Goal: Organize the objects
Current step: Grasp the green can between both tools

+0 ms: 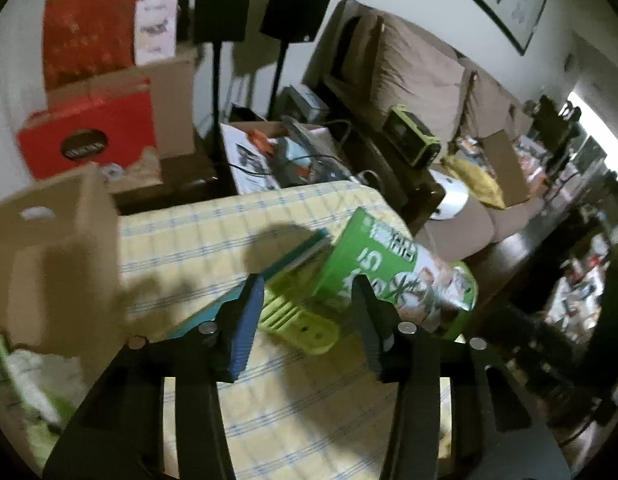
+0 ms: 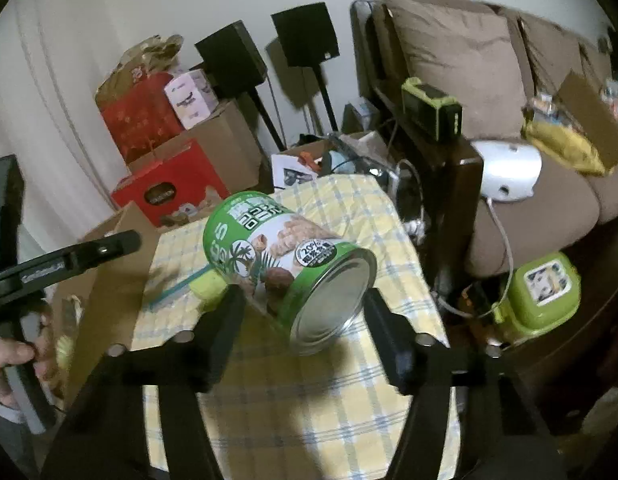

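The green can (image 2: 287, 268) hangs tilted above the checked tablecloth (image 2: 309, 400), grasped between the right gripper (image 2: 301, 308) fingers. Behind it a lime-green box (image 1: 299, 316) lies on a teal book (image 1: 277, 264). The left gripper (image 1: 309, 300) is spread, grasping nothing.

Dim indoor light, heavy fisheye warp.
Motion blur smears the left view; soft shadows cross the surface (image 1: 197, 248); black corner vignetting.

Open left tongs (image 1: 309, 300) above lime-green plastic piece (image 1: 299, 320), green can (image 1: 393, 276) beside.
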`<state>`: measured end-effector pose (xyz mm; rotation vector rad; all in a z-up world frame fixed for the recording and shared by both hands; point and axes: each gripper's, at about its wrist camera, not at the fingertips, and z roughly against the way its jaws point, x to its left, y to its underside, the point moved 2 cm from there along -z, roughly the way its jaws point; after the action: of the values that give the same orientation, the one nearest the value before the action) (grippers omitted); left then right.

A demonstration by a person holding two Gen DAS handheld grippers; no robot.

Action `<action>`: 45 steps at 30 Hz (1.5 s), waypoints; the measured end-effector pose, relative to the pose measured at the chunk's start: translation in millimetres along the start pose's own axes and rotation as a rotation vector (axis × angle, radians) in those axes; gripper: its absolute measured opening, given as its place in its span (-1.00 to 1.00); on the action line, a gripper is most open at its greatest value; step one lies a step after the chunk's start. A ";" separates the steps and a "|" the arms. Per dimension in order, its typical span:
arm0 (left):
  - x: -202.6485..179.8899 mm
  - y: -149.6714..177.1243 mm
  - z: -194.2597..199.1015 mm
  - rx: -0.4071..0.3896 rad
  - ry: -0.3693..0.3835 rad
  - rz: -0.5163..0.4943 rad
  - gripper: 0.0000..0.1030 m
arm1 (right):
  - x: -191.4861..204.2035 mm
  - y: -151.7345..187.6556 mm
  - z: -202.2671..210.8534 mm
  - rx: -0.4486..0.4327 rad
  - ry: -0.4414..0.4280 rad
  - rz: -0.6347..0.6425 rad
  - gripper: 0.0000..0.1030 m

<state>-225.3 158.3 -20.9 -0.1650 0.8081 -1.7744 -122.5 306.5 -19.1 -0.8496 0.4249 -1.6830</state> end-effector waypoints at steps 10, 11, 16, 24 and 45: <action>-11.4 -19.8 -58.2 0.061 0.067 -0.008 -0.38 | -10.7 -1.2 -12.1 0.010 -0.022 -0.034 -0.17; -12.2 -20.2 -61.6 0.060 0.069 -0.008 -0.38 | -11.0 -1.4 -13.2 0.013 -0.023 -0.031 -0.23; -11.7 -17.5 -67.7 0.060 0.130 0.019 -0.38 | -12.7 -1.5 -21.6 0.037 -0.044 -0.035 -0.29; -16.3 -18.4 -70.4 0.065 0.177 0.001 -0.59 | -13.2 -2.3 -36.8 0.061 -0.058 -0.052 -0.32; -30.5 -15.0 -16.5 0.020 0.266 0.034 -0.71 | -2.9 -27.7 4.4 -0.029 0.001 0.020 -0.31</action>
<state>-234.1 194.8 -16.0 0.0995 0.9760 -1.7939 -138.0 317.9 1.6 -0.8631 0.4580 -1.6630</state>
